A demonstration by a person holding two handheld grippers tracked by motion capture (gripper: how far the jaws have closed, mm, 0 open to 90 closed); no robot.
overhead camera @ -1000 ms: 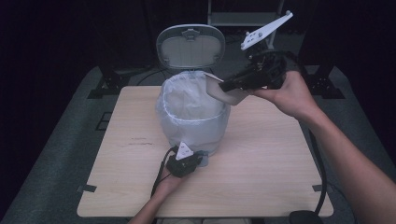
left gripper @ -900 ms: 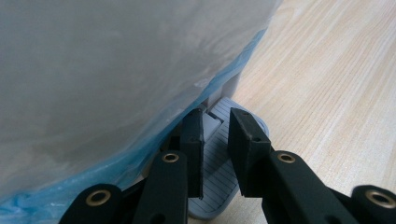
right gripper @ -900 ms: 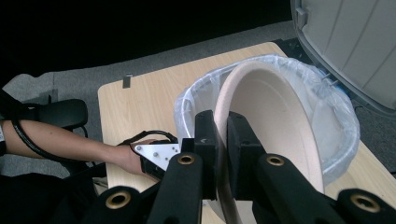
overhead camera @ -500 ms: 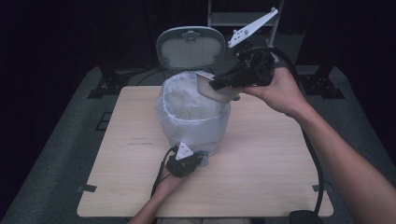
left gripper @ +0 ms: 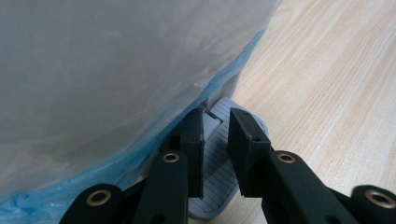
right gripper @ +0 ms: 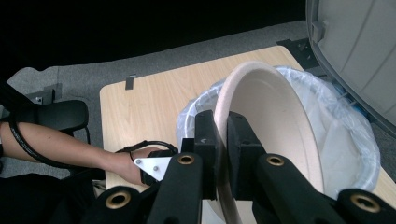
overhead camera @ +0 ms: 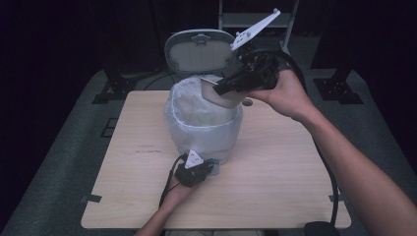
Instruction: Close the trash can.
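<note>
A pedal bin lined with a translucent bag stands mid-table, its grey lid raised. My left gripper is shut, its tips down on the bin's ribbed grey pedal at the front of the base. My right gripper is shut on the rim of a beige paper bowl. It holds the bowl tilted on edge over the bin's open mouth, at the right rim.
The wooden table has bare room on both sides of the bin. A white bracket sticks up from my right gripper. A dark shelf frame stands behind the table. Black cables trail off the near edge.
My right gripper has carried the bowl left and a little farther back, from beside the bin's right rim to over its opening. The left gripper stayed on the pedal.
</note>
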